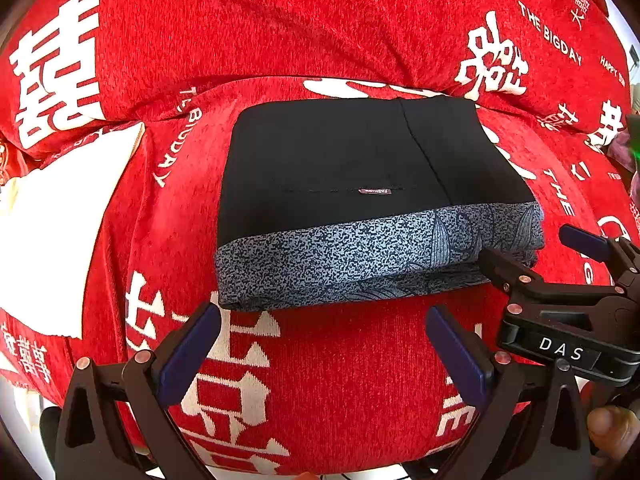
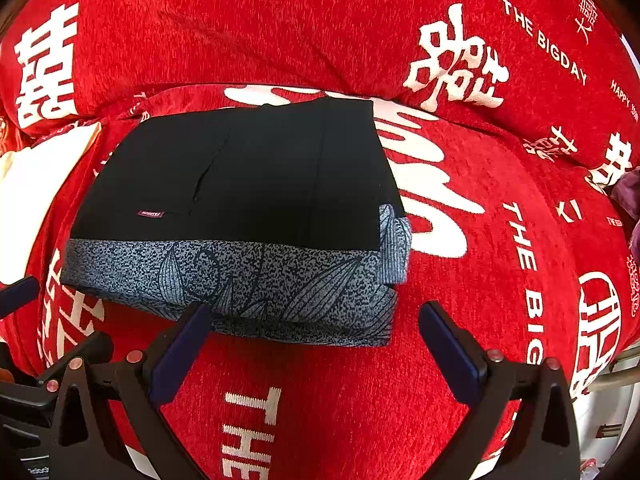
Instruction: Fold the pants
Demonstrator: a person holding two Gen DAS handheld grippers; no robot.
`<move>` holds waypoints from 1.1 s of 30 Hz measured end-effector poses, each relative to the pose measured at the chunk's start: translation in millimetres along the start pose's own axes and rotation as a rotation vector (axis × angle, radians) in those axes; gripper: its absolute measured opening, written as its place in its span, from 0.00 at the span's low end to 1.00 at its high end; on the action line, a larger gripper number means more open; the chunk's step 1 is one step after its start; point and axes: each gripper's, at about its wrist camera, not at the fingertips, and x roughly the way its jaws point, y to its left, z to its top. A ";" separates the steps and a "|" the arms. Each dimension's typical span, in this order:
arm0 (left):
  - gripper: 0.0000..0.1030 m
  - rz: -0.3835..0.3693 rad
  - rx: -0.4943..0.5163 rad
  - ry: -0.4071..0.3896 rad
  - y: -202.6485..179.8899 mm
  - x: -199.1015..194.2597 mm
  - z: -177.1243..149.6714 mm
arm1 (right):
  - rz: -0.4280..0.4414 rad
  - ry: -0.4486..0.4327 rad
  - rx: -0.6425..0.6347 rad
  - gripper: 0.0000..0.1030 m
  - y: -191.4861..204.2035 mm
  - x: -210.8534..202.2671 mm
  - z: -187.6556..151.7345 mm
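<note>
Lying crosswise just ahead of both spread, empty grippers, the folded pants [image 1: 360,200] are nearest the right gripper [image 2: 316,344].

Both views are bright and evenly lit, colours saturated, focus sharp at centre. Fisheye bending curves everything toward the rims, with dark vignette at the corners. In the left wrist view a white patch [image 1: 60,232] at 9 o'clock is blown out.
</note>
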 end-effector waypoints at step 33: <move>1.00 -0.018 -0.012 0.029 2.1 12.8 5.2 | 0.005 0.014 -0.010 1.00 -1.0 10.2 6.3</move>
